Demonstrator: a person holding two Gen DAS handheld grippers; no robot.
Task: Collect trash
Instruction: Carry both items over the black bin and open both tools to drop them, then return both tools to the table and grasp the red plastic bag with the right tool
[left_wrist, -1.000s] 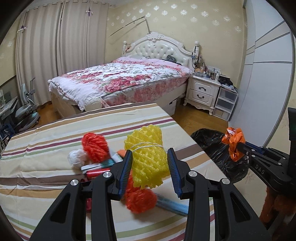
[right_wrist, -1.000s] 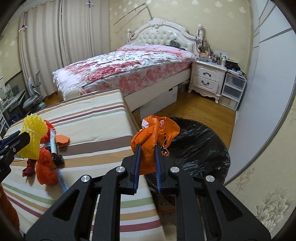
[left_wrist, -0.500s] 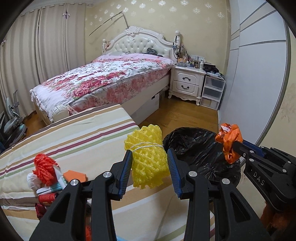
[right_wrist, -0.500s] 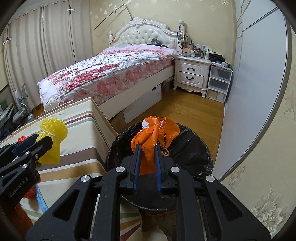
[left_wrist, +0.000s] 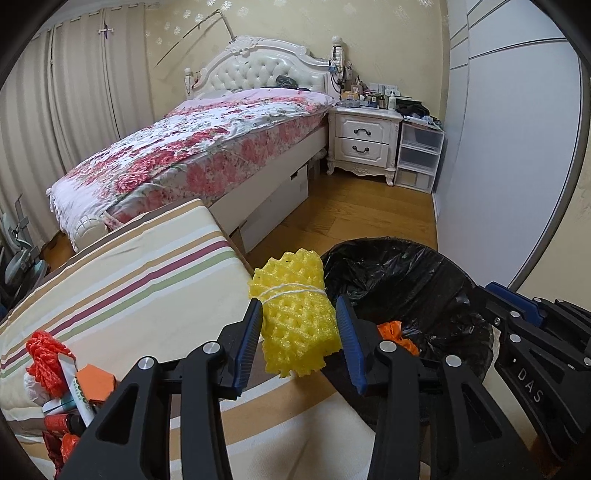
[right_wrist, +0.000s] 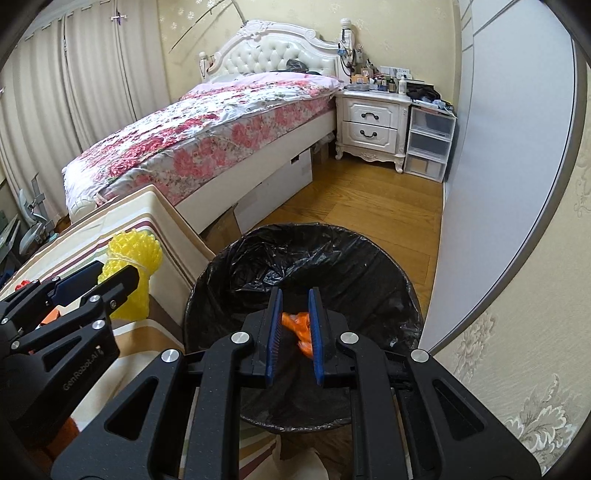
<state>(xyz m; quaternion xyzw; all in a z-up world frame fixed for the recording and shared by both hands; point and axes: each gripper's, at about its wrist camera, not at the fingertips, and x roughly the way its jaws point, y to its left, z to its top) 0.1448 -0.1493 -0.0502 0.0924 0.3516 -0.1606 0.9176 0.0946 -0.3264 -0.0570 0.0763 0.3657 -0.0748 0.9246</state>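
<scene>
Left wrist view: the left gripper (left_wrist: 297, 306) carries a yellow foam net (left_wrist: 295, 332), tied round with white string. Its fingers are just beginning to open, with the net between them and both pads touching its sides. The net hangs above the edge of the striped surface (left_wrist: 147, 280), just beside the rim of the black-lined bin (left_wrist: 406, 266) and not yet over its mouth.

An orange bag (left_wrist: 397, 330) lies inside the bin. In the right wrist view the right gripper (right_wrist: 295, 295) hovers over the bin's mouth, fingers narrow and pinching nothing; the bag shows blurred through the gap between them. More trash, including a red net (left_wrist: 46, 354), sits on the surface well away from the bin.

Main risk, as I judge it: if the fingers let go here, the net would likely land on the surface or slip down between surface and bin. Being light foam, it could also bounce off the rim. With 2 grippers crowding the bin, the left could knock the right as it moves in.
</scene>
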